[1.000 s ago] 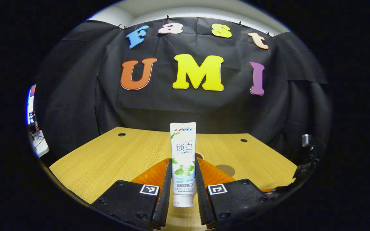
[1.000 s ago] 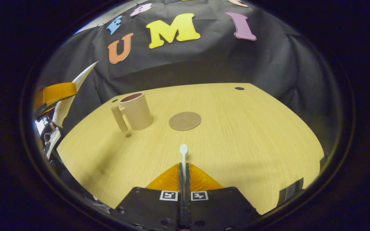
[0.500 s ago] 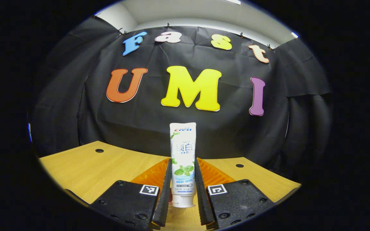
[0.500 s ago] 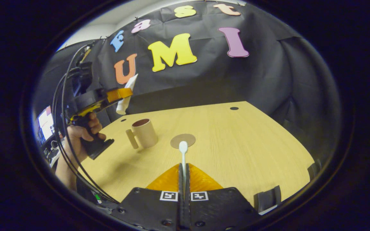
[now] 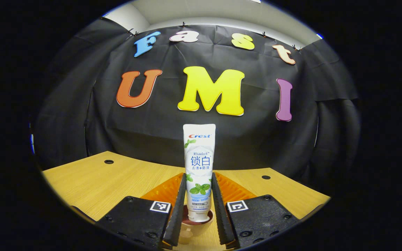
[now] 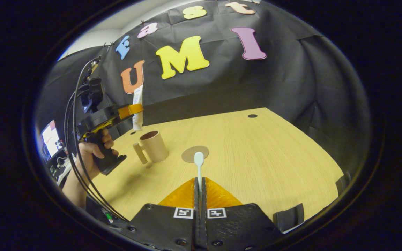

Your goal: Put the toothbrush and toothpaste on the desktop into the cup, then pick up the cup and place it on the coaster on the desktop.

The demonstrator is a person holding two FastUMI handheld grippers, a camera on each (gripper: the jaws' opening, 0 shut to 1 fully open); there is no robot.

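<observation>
My left gripper (image 5: pixel 198 178) is shut on a white toothpaste tube (image 5: pixel 199 153), held upright with its cap down. The cap hangs right at the mouth of a beige cup (image 5: pixel 195 227) just below it. In the right gripper view the same left gripper (image 6: pixel 135 109) holds the toothpaste tube (image 6: pixel 138 104) above the cup (image 6: pixel 154 146), whose handle points toward me. My right gripper (image 6: pixel 199 180) is shut on a pale toothbrush (image 6: pixel 199 164), head pointing forward above the desk. The round brown coaster (image 6: pixel 195 153) lies just right of the cup.
The wooden desk (image 6: pixel 263 157) has small dark cable holes (image 6: pixel 252 115) near its back edge. A hand (image 6: pixel 94 153) with trailing black cables holds the left gripper at the desk's left side. A lit screen (image 6: pixel 49 137) stands beyond the left edge.
The left gripper has swung the toothpaste from tilted to upright and brought it over the cup, cap now at the cup's mouth. The right gripper with the toothbrush has barely moved.
</observation>
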